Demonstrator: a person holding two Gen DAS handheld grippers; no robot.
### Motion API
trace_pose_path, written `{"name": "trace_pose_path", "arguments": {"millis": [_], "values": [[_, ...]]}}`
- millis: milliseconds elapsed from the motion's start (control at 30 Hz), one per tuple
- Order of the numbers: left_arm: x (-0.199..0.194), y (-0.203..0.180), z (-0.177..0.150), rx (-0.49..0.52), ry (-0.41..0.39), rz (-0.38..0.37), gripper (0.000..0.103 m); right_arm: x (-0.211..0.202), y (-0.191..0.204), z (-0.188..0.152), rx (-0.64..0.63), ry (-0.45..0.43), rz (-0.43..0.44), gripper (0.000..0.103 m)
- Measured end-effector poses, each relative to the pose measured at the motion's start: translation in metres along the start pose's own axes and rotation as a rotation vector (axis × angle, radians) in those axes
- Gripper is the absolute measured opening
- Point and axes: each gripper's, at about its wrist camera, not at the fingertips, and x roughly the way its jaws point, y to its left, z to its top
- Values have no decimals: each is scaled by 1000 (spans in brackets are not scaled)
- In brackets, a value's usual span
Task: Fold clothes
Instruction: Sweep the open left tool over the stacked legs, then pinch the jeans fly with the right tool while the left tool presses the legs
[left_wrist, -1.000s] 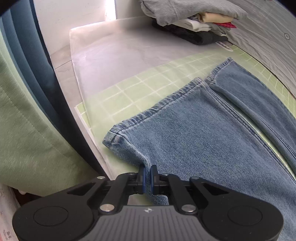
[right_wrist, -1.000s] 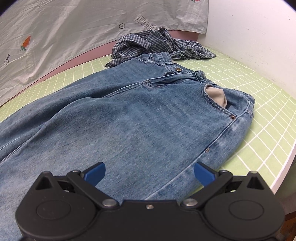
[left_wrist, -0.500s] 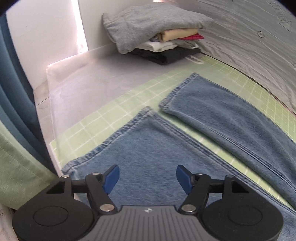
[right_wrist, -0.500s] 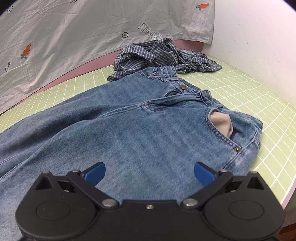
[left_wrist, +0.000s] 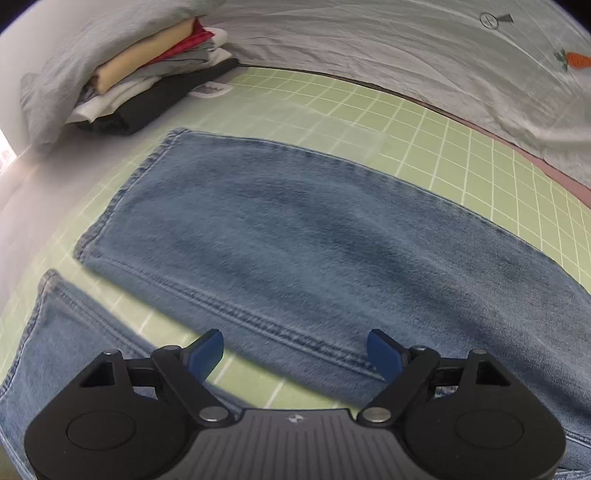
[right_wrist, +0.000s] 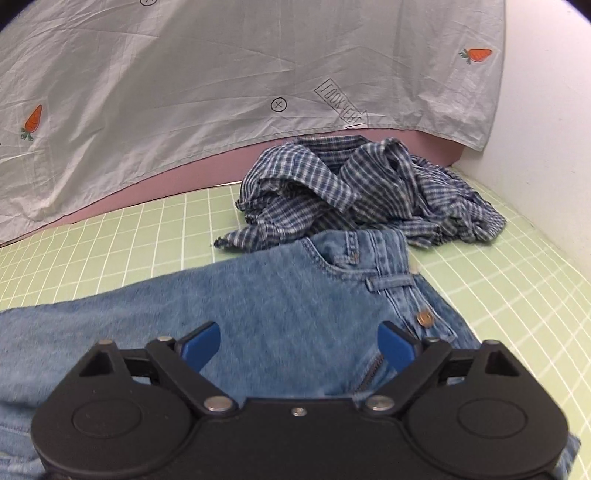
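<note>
Blue jeans lie flat on a green grid mat. In the left wrist view the far leg (left_wrist: 314, 229) stretches across the middle and the near leg's hem (left_wrist: 74, 332) lies at lower left. My left gripper (left_wrist: 295, 350) hovers over the far leg's inner seam, its jaws opening, with nothing between them. In the right wrist view the jeans' waistband (right_wrist: 391, 273), brass button (right_wrist: 424, 317) and zip lie just ahead. My right gripper (right_wrist: 299, 345) hangs over the waist, its jaws closing, pads clear of the denim.
A stack of folded clothes (left_wrist: 147, 77) sits at the mat's far left corner. A crumpled blue plaid shirt (right_wrist: 354, 192) lies beyond the waistband. A grey carrot-print sheet (right_wrist: 221, 74) hangs behind the mat (right_wrist: 517, 295), and a white wall stands at right.
My left gripper let go of the near leg's hem, opened, and swung over to the far leg. My right gripper moved from the hip pocket side towards the waistband, its jaws narrowing a little.
</note>
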Motion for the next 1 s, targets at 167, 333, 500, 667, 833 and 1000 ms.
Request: {"name": "trace_pose_path", "arguments": {"millis": [167, 333, 500, 667, 833, 1000], "values": [[21, -26, 15, 72, 22, 21, 87, 63, -6, 31, -37, 38, 24, 59], [33, -26, 14, 39, 32, 66, 100, 99, -13, 38, -77, 86, 77, 48], [37, -19, 13, 16, 13, 50, 103, 108, -14, 43, -130, 77, 119, 22], [36, -10, 13, -12, 17, 31, 103, 120, -20, 53, -49, 61, 94, 21], [21, -9, 11, -2, 8, 41, 103, 110, -15, 56, -81, 53, 34, 48], [-15, 0, -11, -15, -33, -17, 103, 46, -16, 34, -51, -22, 47, 89]]}}
